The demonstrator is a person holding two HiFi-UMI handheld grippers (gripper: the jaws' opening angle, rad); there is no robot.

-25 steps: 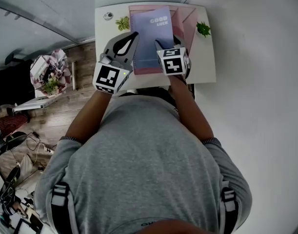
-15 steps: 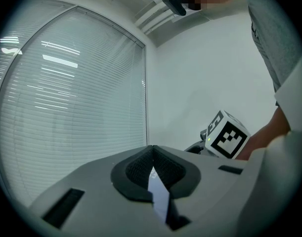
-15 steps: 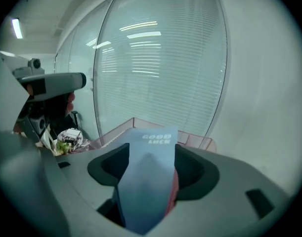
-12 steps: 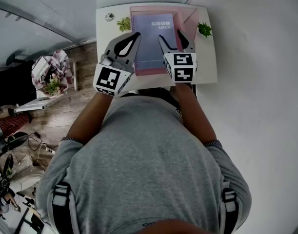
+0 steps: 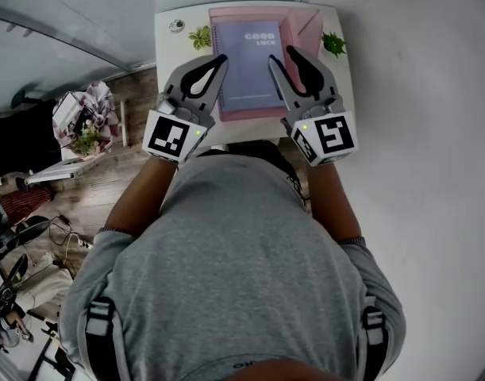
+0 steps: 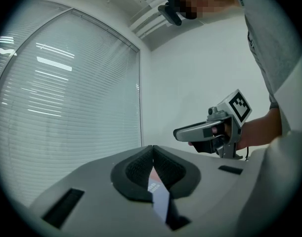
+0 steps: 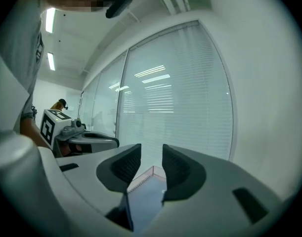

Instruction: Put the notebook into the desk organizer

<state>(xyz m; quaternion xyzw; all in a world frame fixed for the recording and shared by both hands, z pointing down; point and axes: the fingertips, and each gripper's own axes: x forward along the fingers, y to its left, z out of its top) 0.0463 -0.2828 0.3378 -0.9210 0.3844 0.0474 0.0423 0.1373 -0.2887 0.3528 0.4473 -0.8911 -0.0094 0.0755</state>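
The lavender-blue notebook [image 5: 246, 62] with "GOOD LUCK" on its cover lies flat inside the pink desk organizer [image 5: 296, 21] on the white desk. Neither gripper touches it. My left gripper [image 5: 220, 57] hovers over the notebook's left edge, its jaws shut on nothing; the pads meet in the left gripper view [image 6: 152, 148]. My right gripper [image 5: 283, 55] hangs over the notebook's right edge. Its jaws have just been closing, with a gap still left and nothing between them [image 7: 151, 153]. Part of the notebook [image 7: 145, 201] shows below them.
Two small green plants [image 5: 200, 38] [image 5: 332, 46] and a round white object [image 5: 176, 26] stand on the desk [image 5: 337, 105]. A window with blinds [image 7: 170, 98] is behind it and a white wall to its right. The floor at left holds clutter.
My right gripper has lifted off the notebook's near right corner, drawn back toward me and narrowed its jaws. The notebook now lies straight in the organizer. The left gripper rose slightly.
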